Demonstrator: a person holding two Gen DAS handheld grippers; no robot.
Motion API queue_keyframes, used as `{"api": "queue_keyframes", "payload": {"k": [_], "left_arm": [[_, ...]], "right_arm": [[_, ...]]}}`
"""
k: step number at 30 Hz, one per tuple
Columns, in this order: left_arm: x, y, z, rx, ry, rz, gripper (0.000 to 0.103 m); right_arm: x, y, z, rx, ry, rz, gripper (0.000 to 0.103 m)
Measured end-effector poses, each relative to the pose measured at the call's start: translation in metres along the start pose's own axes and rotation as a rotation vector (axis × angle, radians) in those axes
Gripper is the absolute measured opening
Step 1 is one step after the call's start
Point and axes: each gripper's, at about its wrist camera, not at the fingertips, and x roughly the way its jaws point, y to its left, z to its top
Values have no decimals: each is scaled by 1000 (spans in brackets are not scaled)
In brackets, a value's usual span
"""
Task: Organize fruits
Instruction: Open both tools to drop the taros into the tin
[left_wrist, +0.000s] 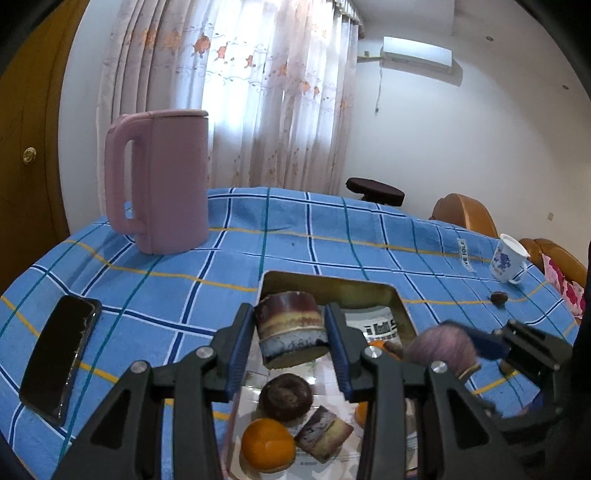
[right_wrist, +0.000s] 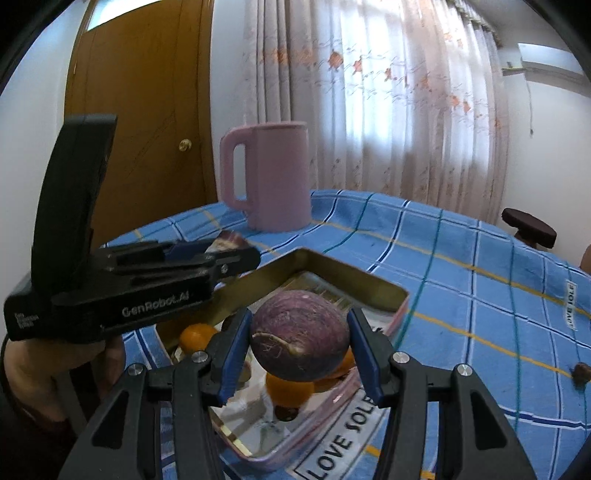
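While both grippers hang above tin (right_wrist: 388, 291) on desk (left_wrist: 295, 240), left gripper (left_wrist: 291, 332) pinches cut fruit chunk (left_wrist: 291, 325) with purple rind and pale layered flesh. Right gripper (right_wrist: 299, 343) pinches round purple fruit (right_wrist: 300, 334), just right of chunk. Inside tin: orange (left_wrist: 267, 448), dark round fruit (left_wrist: 286, 397), second cut slice (left_wrist: 323, 437). Beyond tin: pink kettle (left_wrist: 162, 181). Left of tin: phone (left_wrist: 59, 354). Far right of tin: white cup (left_wrist: 508, 258), small dark fruit (left_wrist: 499, 298) on cloth.
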Motion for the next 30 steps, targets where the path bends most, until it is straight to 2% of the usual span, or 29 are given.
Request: {"api": "queue_keyframes", "payload": {"k": [12,19,21,22,23,24,26,30], "left_arm": [[9,4,-4,7,41,20,41],[10,3,-7,13,54,27,41],[8,4,-8,12,48,33,42],[7,4,-8,12,46,32,43],[5,4,-8,12,43,29,45],[4,3,-8,12,40,30,47],[0,3,-7,11,26,36,58],[-8,2,-5,6,2,35,68]], "right_arm": [[19,18,-3,-65,74,-16,55],[20,13,-2,-47,77,-4,55],[20,12,-2,-41,78,12,62],[20,12,-2,-39,75,9,71],[19,11,-2,-37,72,4,74],[18,11,-2,-33,69,7,74],[16,9,-3,-27,63,1,74],[1,1,-7,-5,43,-15,73]]}}
